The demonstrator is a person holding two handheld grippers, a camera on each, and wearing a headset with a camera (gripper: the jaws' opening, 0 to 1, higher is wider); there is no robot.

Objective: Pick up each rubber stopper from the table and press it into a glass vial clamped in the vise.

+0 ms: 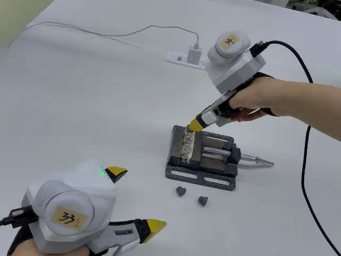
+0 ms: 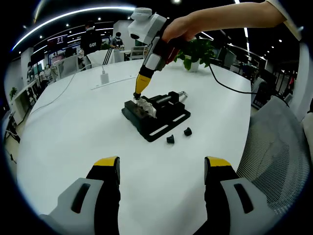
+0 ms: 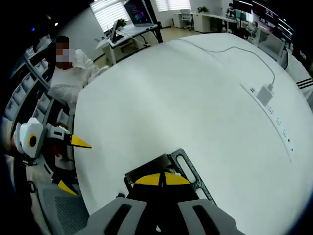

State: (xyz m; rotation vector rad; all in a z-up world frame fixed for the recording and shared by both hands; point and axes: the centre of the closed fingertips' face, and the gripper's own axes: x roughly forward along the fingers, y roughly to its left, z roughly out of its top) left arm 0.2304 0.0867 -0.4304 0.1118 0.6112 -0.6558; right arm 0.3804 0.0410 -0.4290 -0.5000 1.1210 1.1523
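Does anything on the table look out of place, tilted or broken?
Nothing stands out. The vise sits flat on the table with the glass vials clamped in it, two rubber stoppers lie beside its base, and the right gripper meets the vials from above.

Table (image 1: 96, 106): white, smooth, matt with a faint sheen.
Vise (image 1: 200, 178): dark grey metal, matt, slightly rough like a casting. Its screw (image 1: 256, 159), at 3 o'clock of the body, is bare bright metal, threaded.
Vials (image 1: 188, 145) in the vise: clear glass, glossy.
Two stoppers (image 1: 181, 191) at 6 o'clock of the vise: dark grey rubber, matt.
Left gripper (image 1: 136, 198) and right gripper (image 1: 195, 126): white plastic shells, smooth satin finish; jaw tips are smooth yellow plastic over black.
Labels (image 1: 68, 217) on both shells: tan paper, matt, handwritten.
Power strip (image 1: 184, 60) at 12 o'clock of the vise: white glossy plastic.
Cable (image 1: 303, 160): black, smooth sheath.
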